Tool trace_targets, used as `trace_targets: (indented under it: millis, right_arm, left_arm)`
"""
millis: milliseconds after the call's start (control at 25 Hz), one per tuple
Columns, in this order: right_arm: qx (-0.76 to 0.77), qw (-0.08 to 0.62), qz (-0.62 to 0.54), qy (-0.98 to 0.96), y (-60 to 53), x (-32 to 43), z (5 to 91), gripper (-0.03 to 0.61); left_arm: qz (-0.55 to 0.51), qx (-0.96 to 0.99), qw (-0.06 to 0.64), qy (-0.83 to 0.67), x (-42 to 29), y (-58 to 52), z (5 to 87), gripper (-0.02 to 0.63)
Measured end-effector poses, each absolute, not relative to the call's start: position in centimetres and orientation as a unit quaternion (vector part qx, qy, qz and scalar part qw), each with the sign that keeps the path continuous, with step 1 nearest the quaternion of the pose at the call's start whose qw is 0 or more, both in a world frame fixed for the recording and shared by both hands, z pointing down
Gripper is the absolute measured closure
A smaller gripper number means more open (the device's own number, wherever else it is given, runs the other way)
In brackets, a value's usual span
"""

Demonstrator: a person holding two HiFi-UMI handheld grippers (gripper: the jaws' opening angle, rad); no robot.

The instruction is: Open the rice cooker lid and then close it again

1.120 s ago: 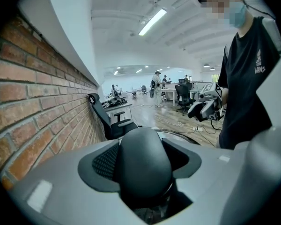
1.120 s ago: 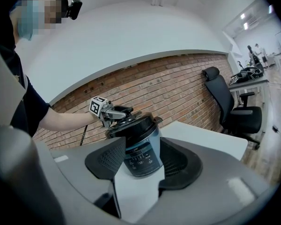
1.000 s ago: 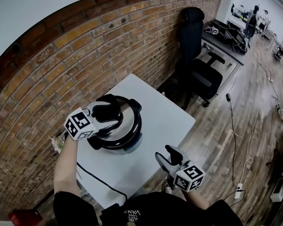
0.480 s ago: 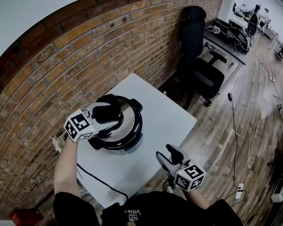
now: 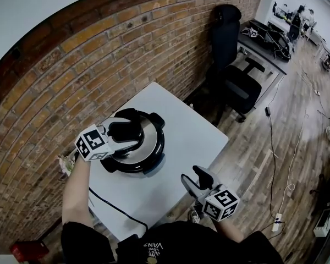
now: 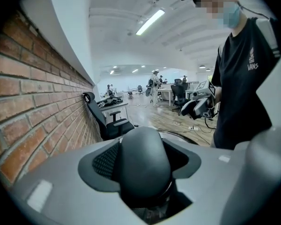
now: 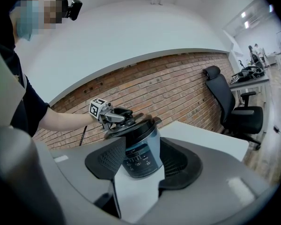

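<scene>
Rice cooker (image 5: 154,159) sat on the white table (image 5: 192,139), toward the side near the brick wall (image 5: 99,65), with its control panel facing the person. Silver lid (image 5: 149,137) looked down on the pot, not lifted, as far as I could tell. Left gripper (image 5: 125,132) was over the top of it, and its own view made it pretty clear: the black knob (image 6: 145,165) on the lid filled the gap between the jaws, with the pads against it on both sides, so it was clamped on that knob. Right gripper (image 5: 197,179) hung off the near edge of the table, close to the person's body and well apart from the cooker. Its jaws stood apart with nothing between them, just pointing at the cooker from a distance. Black cord (image 5: 116,209) ran across the near corner of the table. Black office chair (image 5: 231,81) stood by the wall past the table.
</scene>
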State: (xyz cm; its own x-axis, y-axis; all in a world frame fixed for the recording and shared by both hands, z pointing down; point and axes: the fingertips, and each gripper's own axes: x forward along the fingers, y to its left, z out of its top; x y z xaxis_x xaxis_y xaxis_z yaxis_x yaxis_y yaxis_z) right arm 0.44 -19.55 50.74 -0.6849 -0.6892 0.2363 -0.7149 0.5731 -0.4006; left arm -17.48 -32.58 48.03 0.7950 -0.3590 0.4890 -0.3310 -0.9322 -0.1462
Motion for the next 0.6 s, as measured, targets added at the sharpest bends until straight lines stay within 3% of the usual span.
trace_targets:
  millis: [600]
  right_arm:
    - [0.379, 0.020, 0.236, -0.894, -18.67, 0.03, 50.46, 0.359]
  left_arm:
    - [-0.264, -0.919, -0.010, 0.292, -18.04, -33.31, 48.24, 0.336]
